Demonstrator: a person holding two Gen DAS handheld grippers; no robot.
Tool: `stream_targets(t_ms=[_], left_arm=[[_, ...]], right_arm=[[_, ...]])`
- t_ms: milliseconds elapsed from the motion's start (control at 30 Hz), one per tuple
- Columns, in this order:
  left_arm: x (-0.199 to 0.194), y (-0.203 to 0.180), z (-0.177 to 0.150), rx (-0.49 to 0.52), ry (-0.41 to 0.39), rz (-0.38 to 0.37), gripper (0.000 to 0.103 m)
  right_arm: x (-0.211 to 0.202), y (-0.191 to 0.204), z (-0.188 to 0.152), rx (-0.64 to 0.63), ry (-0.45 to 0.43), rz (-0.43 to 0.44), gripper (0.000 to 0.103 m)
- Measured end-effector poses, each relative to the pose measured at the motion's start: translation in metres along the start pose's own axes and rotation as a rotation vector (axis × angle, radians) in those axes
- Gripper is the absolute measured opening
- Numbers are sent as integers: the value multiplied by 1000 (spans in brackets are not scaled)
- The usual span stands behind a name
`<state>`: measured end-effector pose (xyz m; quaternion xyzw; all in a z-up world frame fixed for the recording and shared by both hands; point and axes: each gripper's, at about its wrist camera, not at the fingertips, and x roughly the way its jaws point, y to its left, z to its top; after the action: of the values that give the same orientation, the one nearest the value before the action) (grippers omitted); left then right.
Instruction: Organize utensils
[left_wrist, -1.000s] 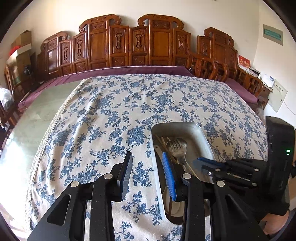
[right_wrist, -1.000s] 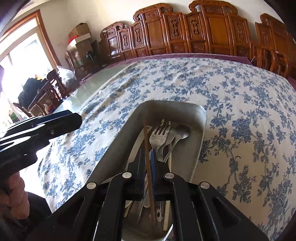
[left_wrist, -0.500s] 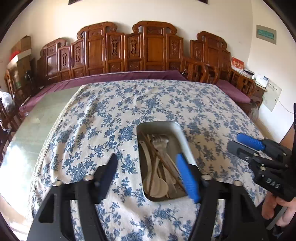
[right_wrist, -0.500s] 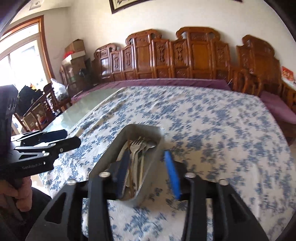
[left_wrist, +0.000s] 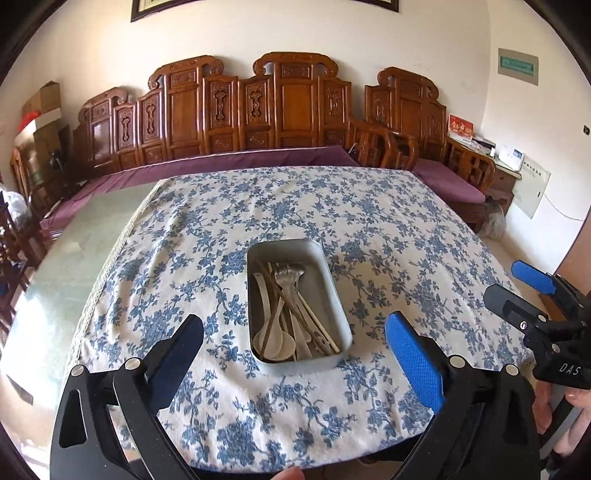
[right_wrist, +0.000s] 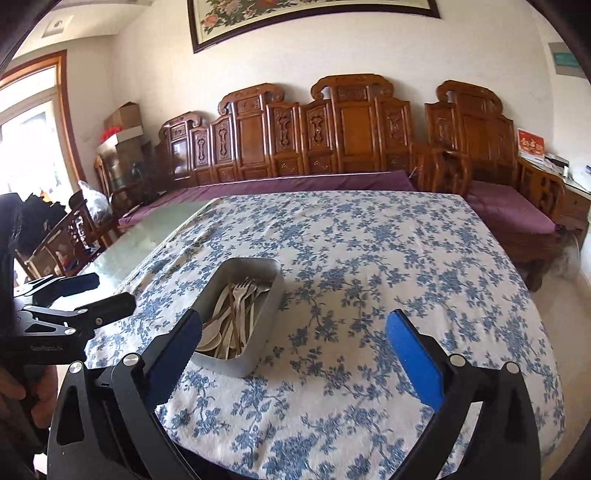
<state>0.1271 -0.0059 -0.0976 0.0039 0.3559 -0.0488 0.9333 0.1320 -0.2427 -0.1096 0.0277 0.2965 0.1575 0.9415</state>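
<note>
Bright daylight, fisheye-warped edges, sharp focus

Utensils (left_wrist: 291, 314) lie in a tray (left_wrist: 332, 284) on the table (left_wrist: 406, 229), sofa (left_wrist: 258, 158) behind.

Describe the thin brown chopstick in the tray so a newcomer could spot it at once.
On the blue-flowered tablecloth sits one grey metal tray. Among its white spoons and silver forks, the brown chopstick is the only dark, thin stick, lying diagonally.
</note>
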Motion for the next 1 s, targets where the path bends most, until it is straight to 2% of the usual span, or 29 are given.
stream_targets(t_ms=[167, 367, 467, 667, 1000], left_arm=[[-20, -8, 0, 6, -17, 17, 95], [-64, -15, 11, 7, -114, 17, 95], [-88, -21, 16, 24, -172, 42, 95], [-121, -25, 23, 12, -241, 45, 95], [-136, -28, 22, 5, -279, 57, 95]], right_arm=[[-25, -4, 6, 12, -40, -24, 100], [-67, -1, 22, 0, -137, -45, 100], [-88, 2, 29, -5, -181, -46, 100], [-119, 12, 38, -31, -252, -55, 100], [-132, 18, 38, -50, -264, -81, 100]])
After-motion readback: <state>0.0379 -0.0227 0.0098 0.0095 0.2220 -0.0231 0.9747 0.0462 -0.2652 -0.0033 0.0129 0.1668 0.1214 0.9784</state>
